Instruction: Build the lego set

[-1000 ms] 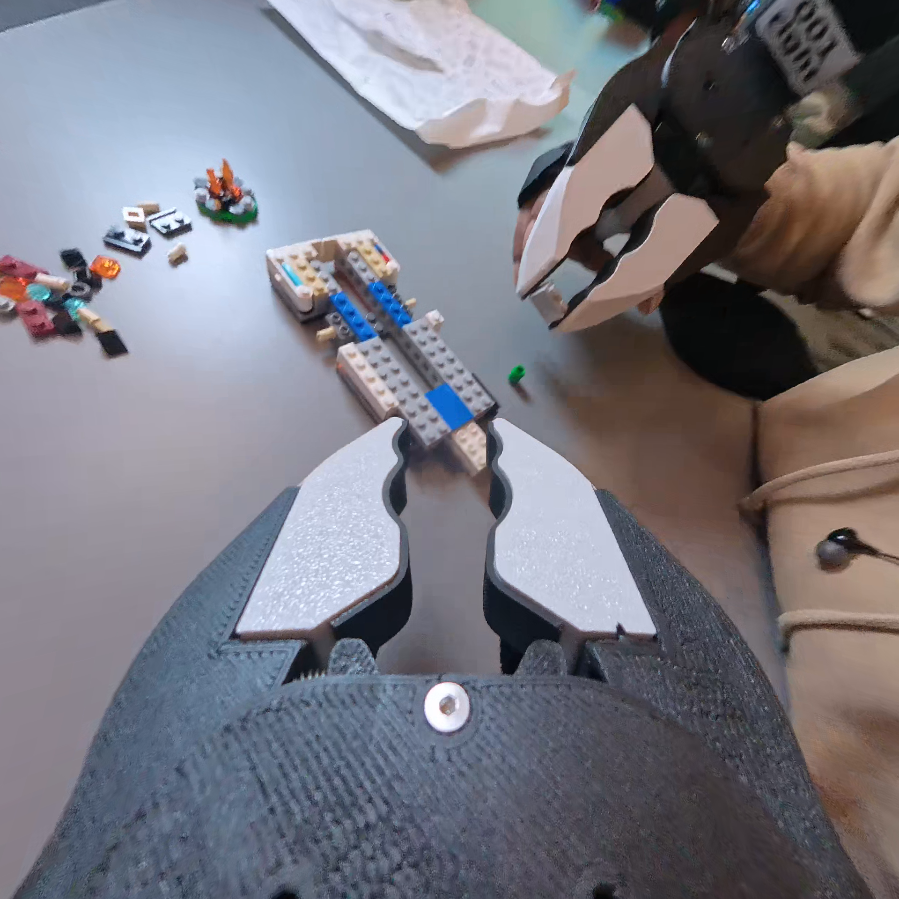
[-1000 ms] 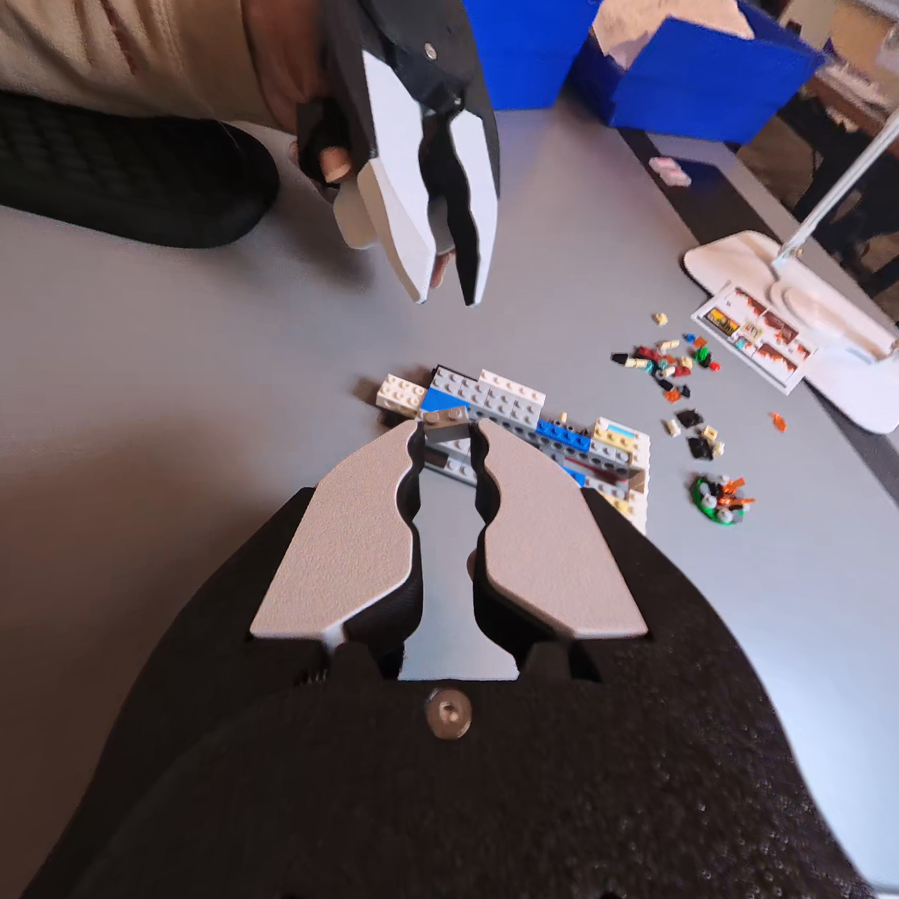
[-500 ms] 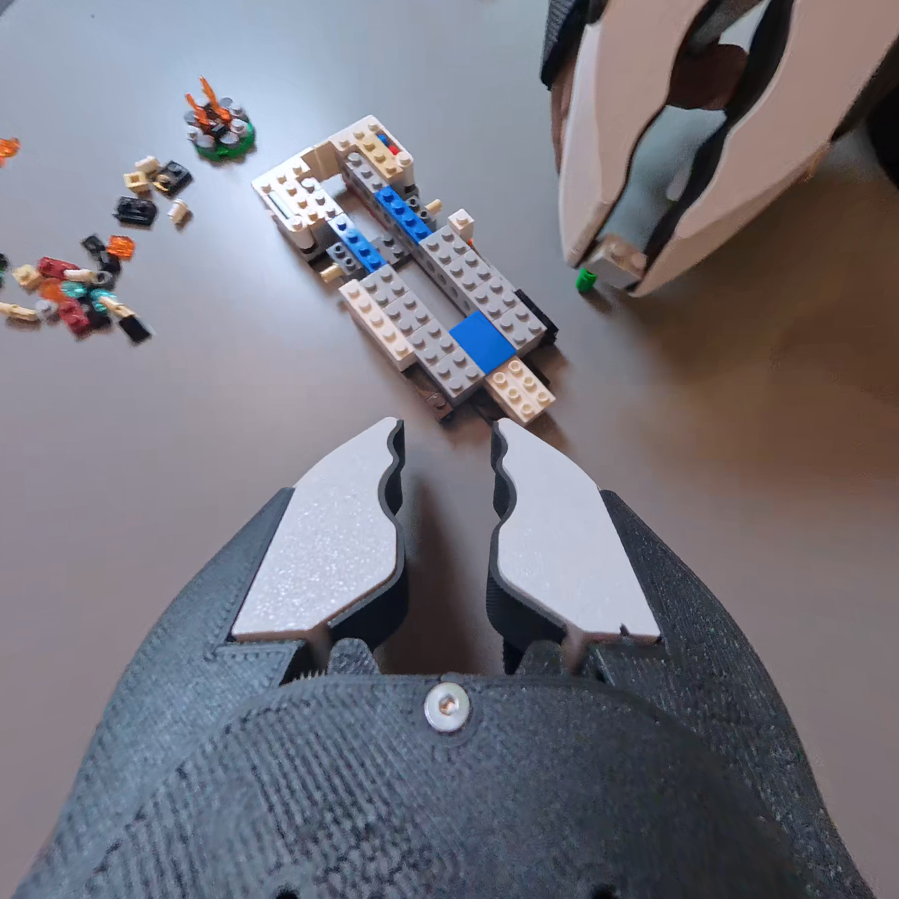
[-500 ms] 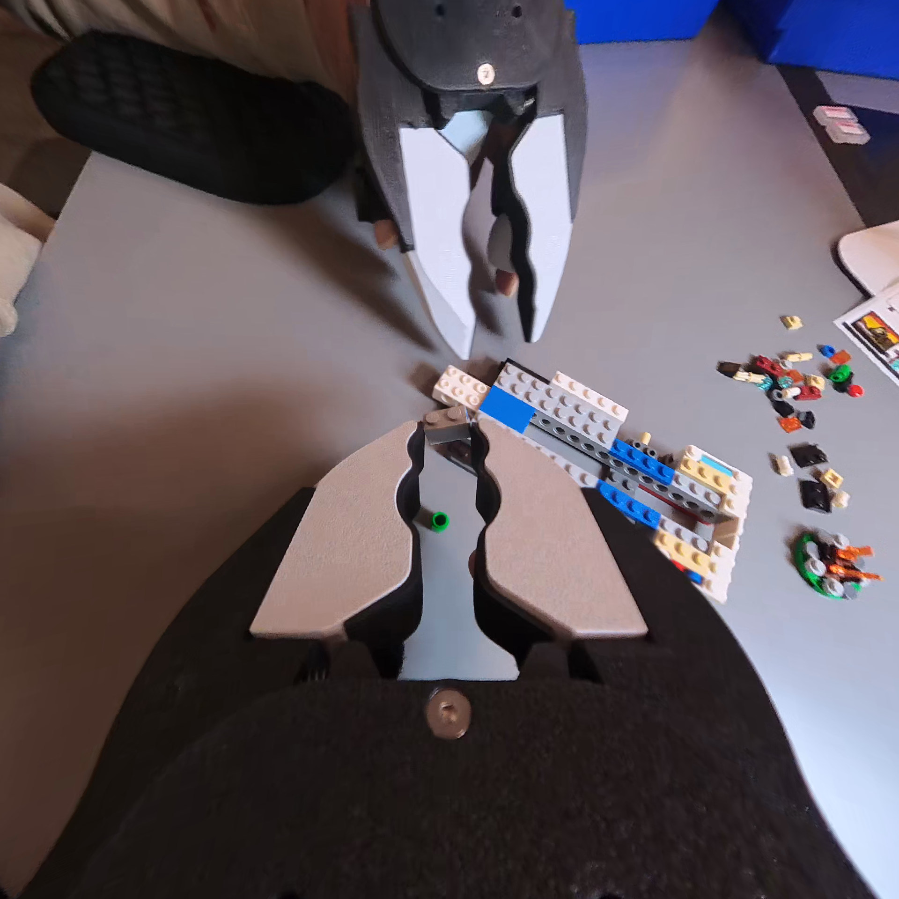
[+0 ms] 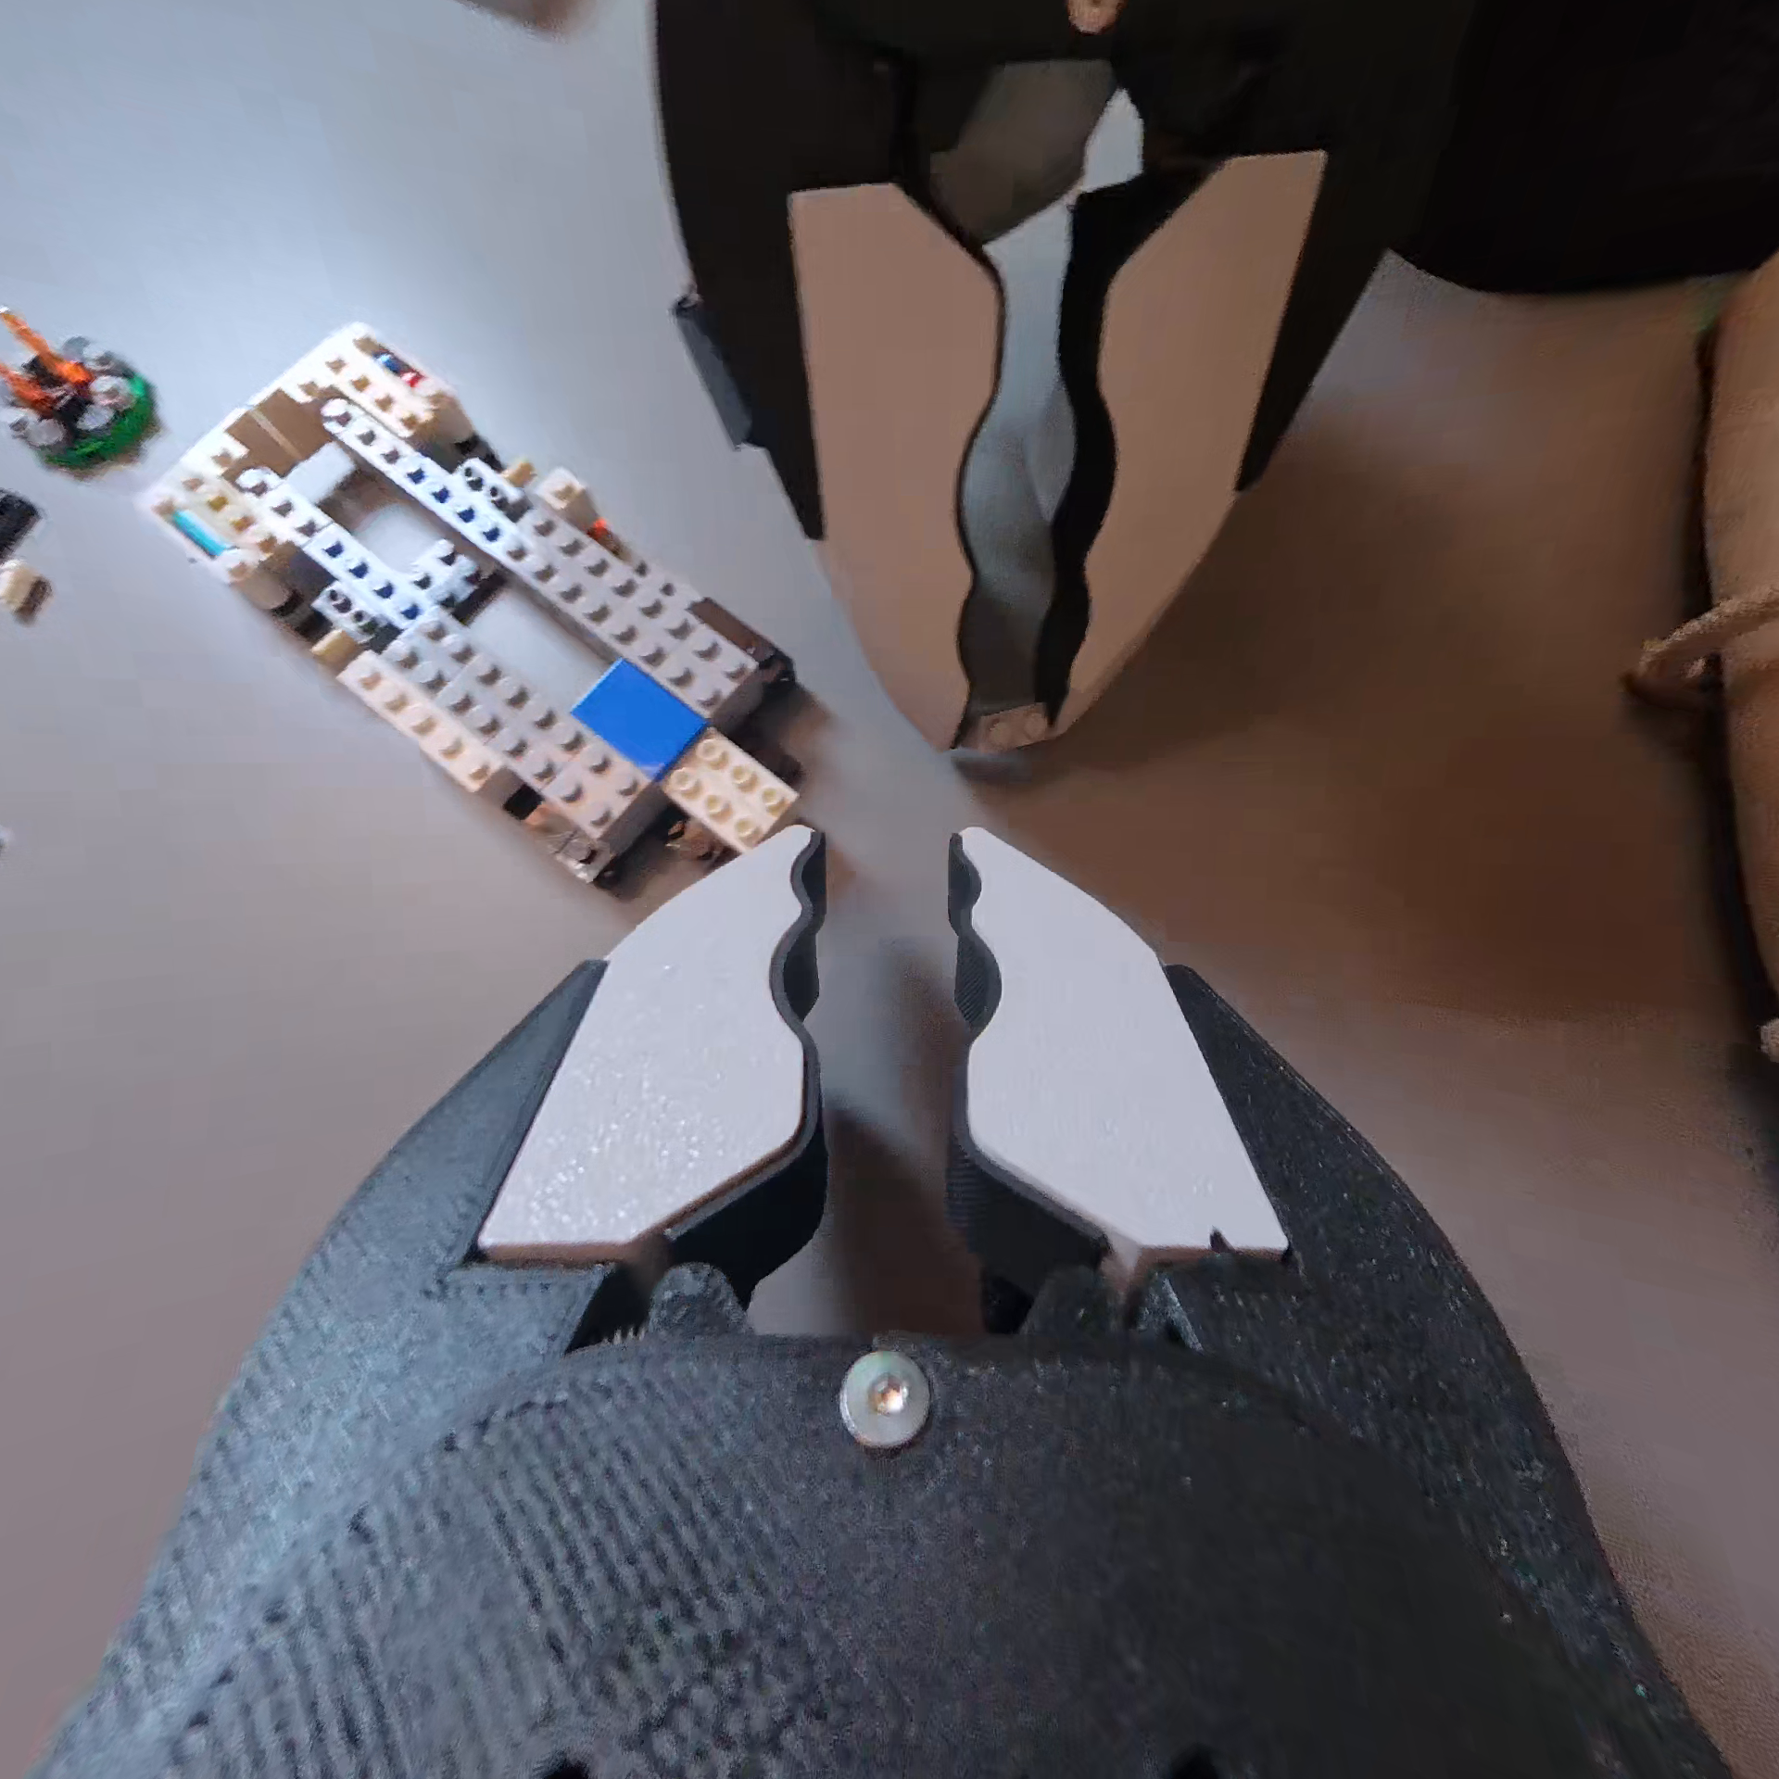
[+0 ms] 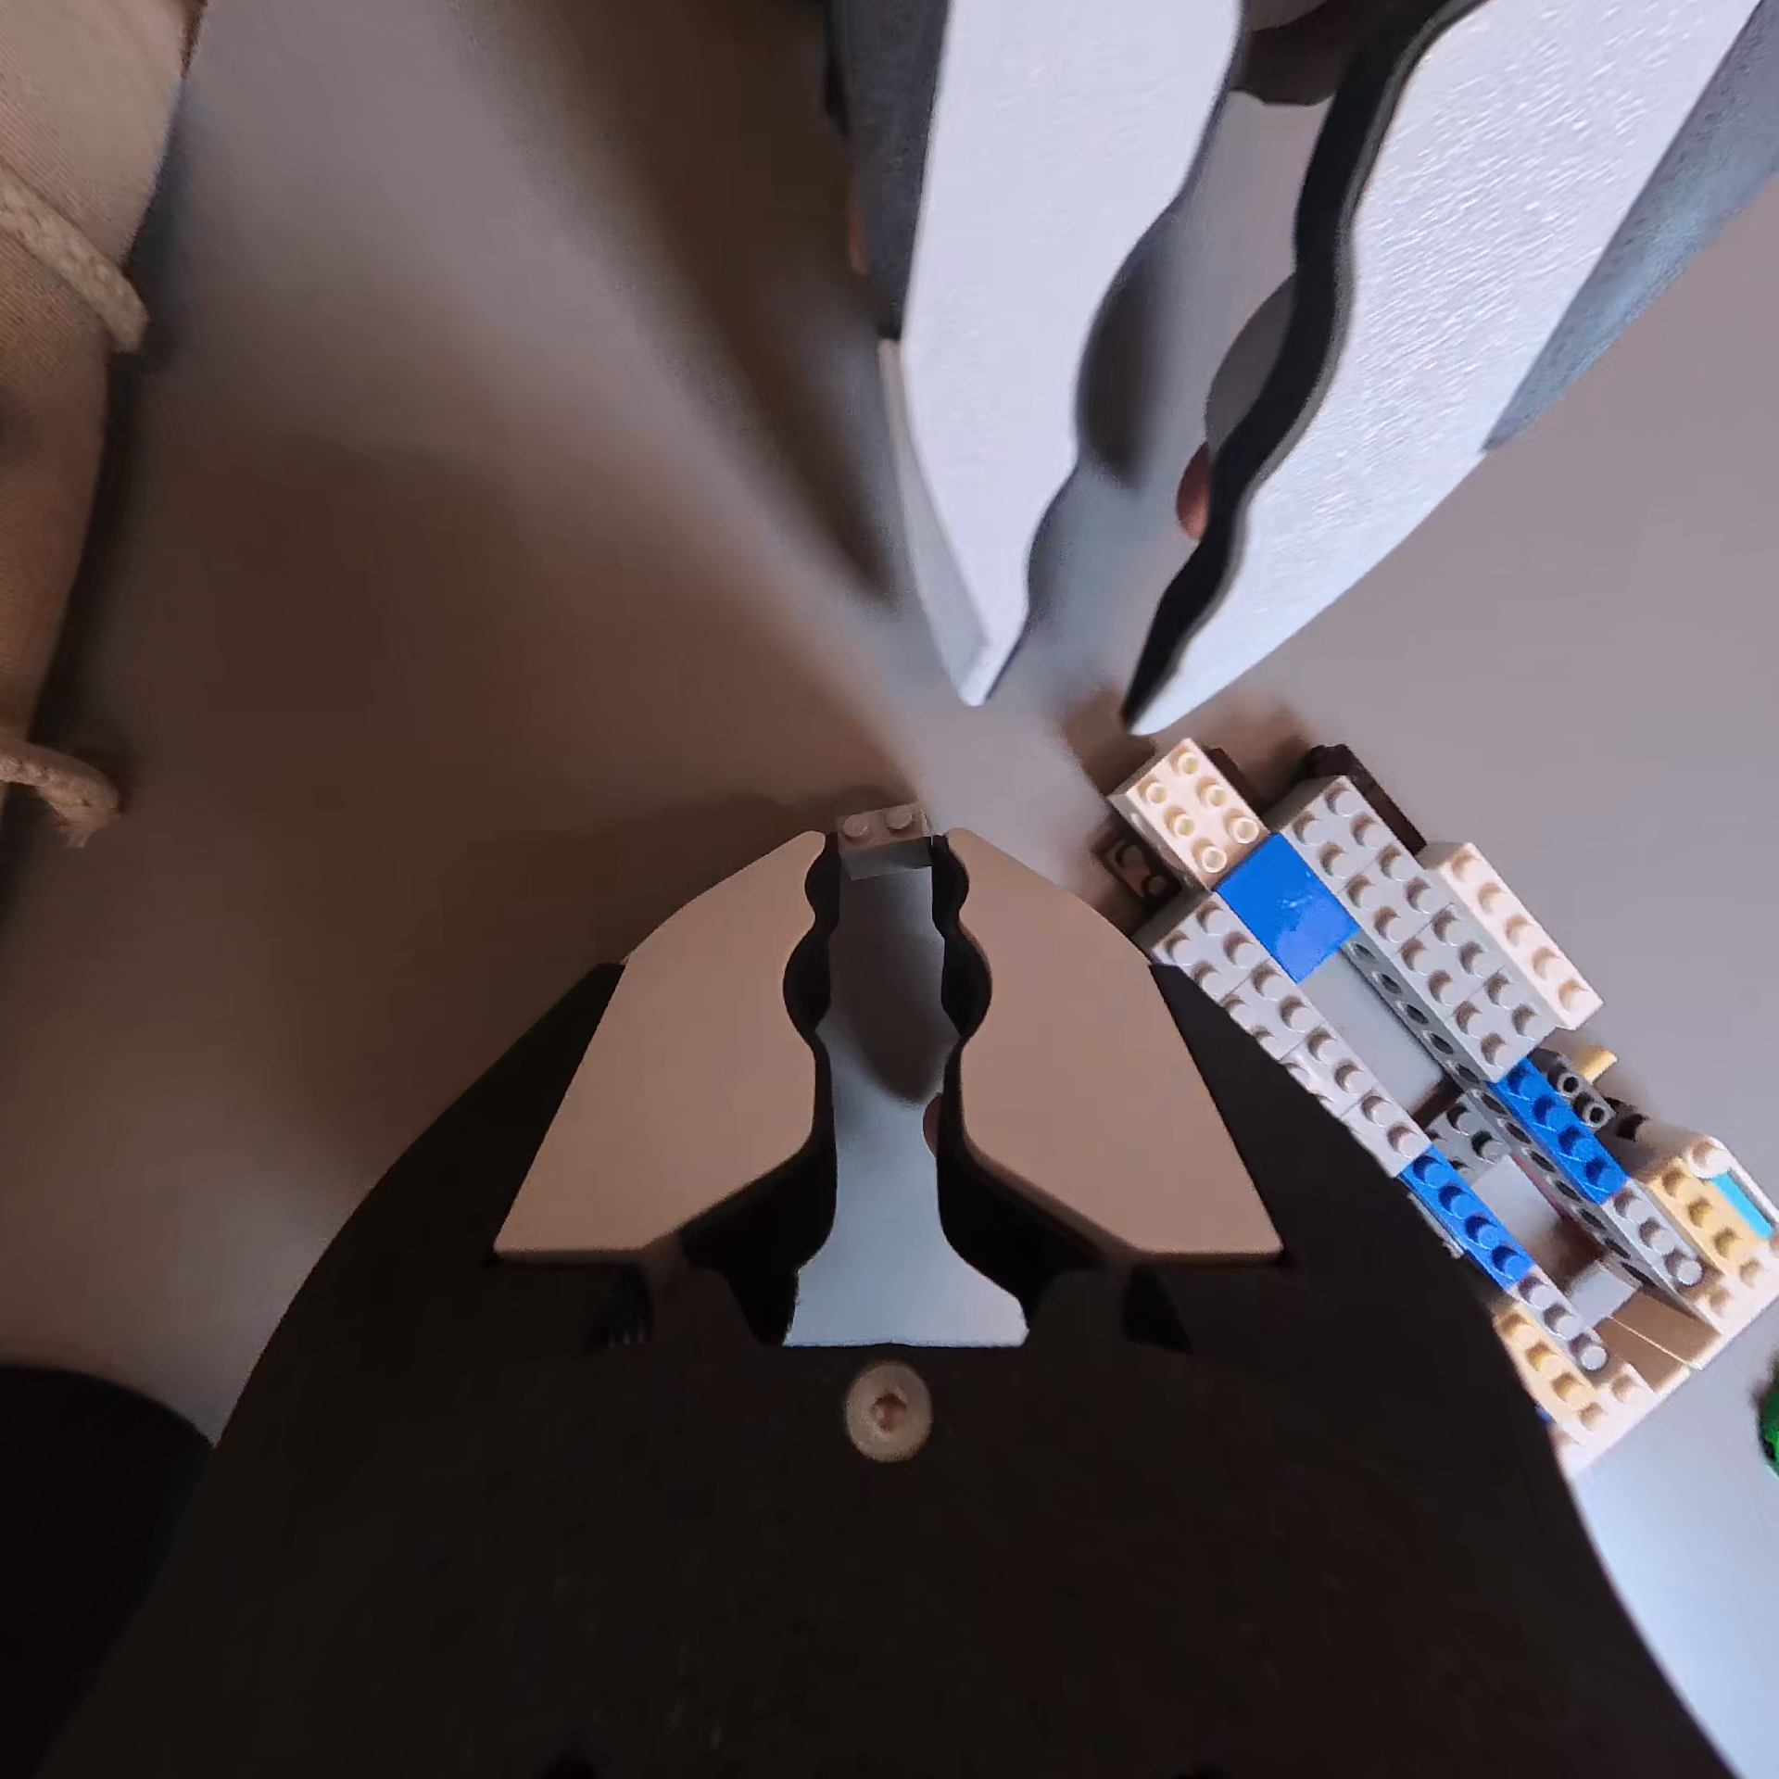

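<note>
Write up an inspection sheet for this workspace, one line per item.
Surface: grey table, flat.
Job's things: brick model of grey, white and blue pieces lying flat; small grey brick.
Clutter: green round piece with orange bits; few loose small parts at the left edge.
Grippers: right tongs clamp the small grey brick at the tips; left tongs open, bare, beside the model's white end.
Cables: nothing seen; only a beige drawstring.
Surroundings: beige garment at the table's edge.
</note>
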The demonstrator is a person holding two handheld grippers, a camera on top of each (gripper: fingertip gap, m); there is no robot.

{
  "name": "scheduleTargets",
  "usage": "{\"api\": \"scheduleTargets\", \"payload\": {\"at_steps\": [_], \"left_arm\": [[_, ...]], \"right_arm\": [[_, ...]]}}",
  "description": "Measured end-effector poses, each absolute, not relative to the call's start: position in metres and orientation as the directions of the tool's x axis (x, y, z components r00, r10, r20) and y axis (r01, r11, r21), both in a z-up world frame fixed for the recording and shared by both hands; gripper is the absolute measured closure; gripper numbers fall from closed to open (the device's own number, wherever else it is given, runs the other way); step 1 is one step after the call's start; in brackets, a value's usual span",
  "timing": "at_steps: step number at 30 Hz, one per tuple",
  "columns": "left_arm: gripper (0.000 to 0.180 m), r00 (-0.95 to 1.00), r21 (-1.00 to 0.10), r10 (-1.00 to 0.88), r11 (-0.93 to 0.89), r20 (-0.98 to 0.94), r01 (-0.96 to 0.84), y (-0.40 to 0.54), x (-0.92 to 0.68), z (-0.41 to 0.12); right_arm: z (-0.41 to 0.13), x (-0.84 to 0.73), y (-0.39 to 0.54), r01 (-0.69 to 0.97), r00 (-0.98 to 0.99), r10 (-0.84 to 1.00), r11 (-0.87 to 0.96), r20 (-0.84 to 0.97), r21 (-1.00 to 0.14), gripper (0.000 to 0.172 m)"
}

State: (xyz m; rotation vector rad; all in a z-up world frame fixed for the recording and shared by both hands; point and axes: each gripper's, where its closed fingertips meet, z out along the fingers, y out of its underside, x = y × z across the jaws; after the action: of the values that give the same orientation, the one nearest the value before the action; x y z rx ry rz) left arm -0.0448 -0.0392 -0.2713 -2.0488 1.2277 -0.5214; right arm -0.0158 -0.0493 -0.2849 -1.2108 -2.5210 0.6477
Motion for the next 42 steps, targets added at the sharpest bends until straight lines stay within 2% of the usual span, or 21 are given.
{"api": "scheduleTargets", "payload": {"at_steps": [4, 13, 19, 26, 29, 35, 42], "left_arm": [[0.157, 0.408, -0.735, -0.913, -0.258, -0.027, -0.627, -0.050, -0.026, -0.274], [0.158, 0.367, -0.714, -0.926, -0.198, -0.088, -0.671, -0.052, -0.012, -0.281], [0.160, 0.376, -0.723, -0.924, -0.213, -0.068, -0.657, -0.051, -0.008, -0.281], [0.165, 0.309, -0.736, -0.950, -0.176, -0.046, -0.653, -0.068, -0.002, -0.273], [0.166, 0.361, -0.739, -0.929, -0.183, -0.087, -0.649, -0.056, -0.020, -0.268], [0.167, 0.488, -0.761, -0.865, -0.236, -0.119, -0.604, -0.032, -0.056, -0.261], [0.167, 0.521, -0.766, -0.841, -0.234, -0.150, -0.598, -0.029, -0.067, -0.262]], "right_arm": [[-0.287, -0.012, -0.051, 0.684, -0.622, 0.782, 0.560, 0.027, -0.467, 0.153], [-0.284, -0.002, -0.042, 0.709, -0.570, 0.820, 0.516, 0.040, -0.481, 0.146], [-0.279, 0.017, -0.047, 0.778, -0.425, 0.904, 0.346, -0.034, -0.525, 0.148], [-0.287, 0.005, -0.053, 0.827, -0.348, 0.936, 0.281, -0.051, -0.487, 0.148], [-0.287, -0.005, -0.053, 0.847, -0.321, 0.945, 0.254, -0.068, -0.468, 0.148], [-0.277, -0.013, -0.048, 0.815, -0.366, 0.930, 0.333, 0.023, -0.474, 0.153], [-0.281, -0.016, -0.048, 0.836, -0.168, 0.986, 0.143, 0.002, -0.529, 0.152]]}}
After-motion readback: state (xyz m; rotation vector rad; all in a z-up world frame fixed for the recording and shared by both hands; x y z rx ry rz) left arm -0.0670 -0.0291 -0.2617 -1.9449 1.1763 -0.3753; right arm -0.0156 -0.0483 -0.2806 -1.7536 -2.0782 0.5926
